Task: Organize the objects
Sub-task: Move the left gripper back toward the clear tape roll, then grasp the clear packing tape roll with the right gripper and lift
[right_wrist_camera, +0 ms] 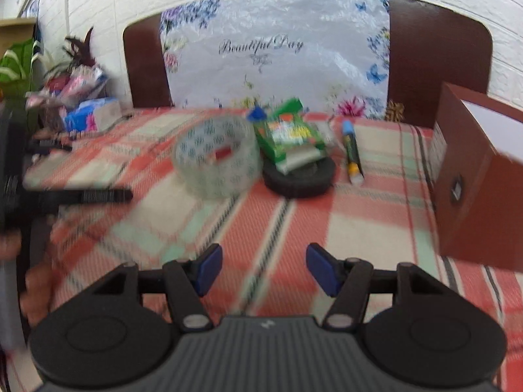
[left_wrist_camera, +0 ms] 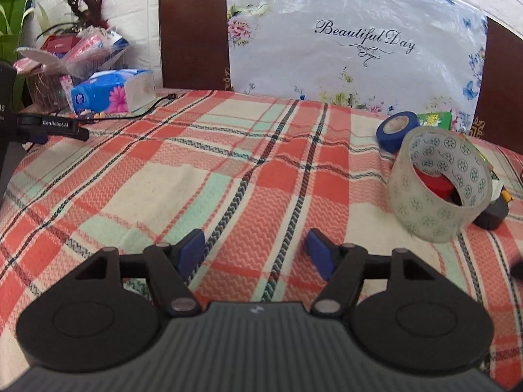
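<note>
A clear patterned tape roll (left_wrist_camera: 439, 184) stands tilted on the plaid cloth at the right; it also shows in the right wrist view (right_wrist_camera: 217, 156). A blue tape roll (left_wrist_camera: 397, 129) lies behind it. A green packet (right_wrist_camera: 287, 135) rests on a black tape roll (right_wrist_camera: 300, 176), with a blue-capped marker (right_wrist_camera: 351, 148) to their right. A brown box (right_wrist_camera: 474, 176) stands at the right edge. My left gripper (left_wrist_camera: 256, 253) is open and empty over the cloth, left of the clear roll. My right gripper (right_wrist_camera: 263, 269) is open and empty, short of the pile.
A blue tissue pack (left_wrist_camera: 112, 89) and a basket of packets (left_wrist_camera: 65, 62) sit at the far left by a plant. A black cable (left_wrist_camera: 147, 109) runs beside them. A floral bag (left_wrist_camera: 353, 39) leans on a dark headboard (left_wrist_camera: 193, 32) behind.
</note>
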The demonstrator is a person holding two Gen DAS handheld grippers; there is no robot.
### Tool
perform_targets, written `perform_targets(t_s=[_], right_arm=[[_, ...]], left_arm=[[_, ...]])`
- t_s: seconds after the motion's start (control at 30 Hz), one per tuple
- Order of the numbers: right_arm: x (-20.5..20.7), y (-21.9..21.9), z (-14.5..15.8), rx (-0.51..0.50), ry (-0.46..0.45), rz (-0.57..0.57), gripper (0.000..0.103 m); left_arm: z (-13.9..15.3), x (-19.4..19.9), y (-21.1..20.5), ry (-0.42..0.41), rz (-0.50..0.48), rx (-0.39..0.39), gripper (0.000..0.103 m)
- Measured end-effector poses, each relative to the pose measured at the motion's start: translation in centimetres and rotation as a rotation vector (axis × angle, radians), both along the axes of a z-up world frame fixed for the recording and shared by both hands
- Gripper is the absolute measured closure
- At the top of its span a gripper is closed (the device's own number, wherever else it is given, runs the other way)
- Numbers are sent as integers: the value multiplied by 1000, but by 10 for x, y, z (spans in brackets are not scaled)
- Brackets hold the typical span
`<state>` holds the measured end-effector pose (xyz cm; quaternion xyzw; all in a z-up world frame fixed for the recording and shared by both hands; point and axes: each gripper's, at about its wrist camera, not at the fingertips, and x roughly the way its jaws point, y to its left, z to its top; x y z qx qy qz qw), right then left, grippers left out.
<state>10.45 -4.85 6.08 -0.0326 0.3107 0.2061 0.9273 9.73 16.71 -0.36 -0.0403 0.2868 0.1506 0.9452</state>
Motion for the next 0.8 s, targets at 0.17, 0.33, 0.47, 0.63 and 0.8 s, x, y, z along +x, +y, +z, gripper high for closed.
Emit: perform_targets(t_s=[0.17,0.33,0.47,0.63,0.8], right_arm=[[40,32,15,22,-37,-15,54],[73,49,3,-43,45,-65,86],[60,25,13,30,96,-65,91],[12,-31,24,31,151,-71,91],[-41,-94,28,-30,149,-112,89]], left_arm=[[-1,0,1,-20,-3,-19,33],[-2,0,3,-27,-1,-34,33],[-2,-1,6,-35,-1,-49,33],[-1,-2,10,-38,-15,-68,33],[14,-13,-5,-14,-115,-153,33]])
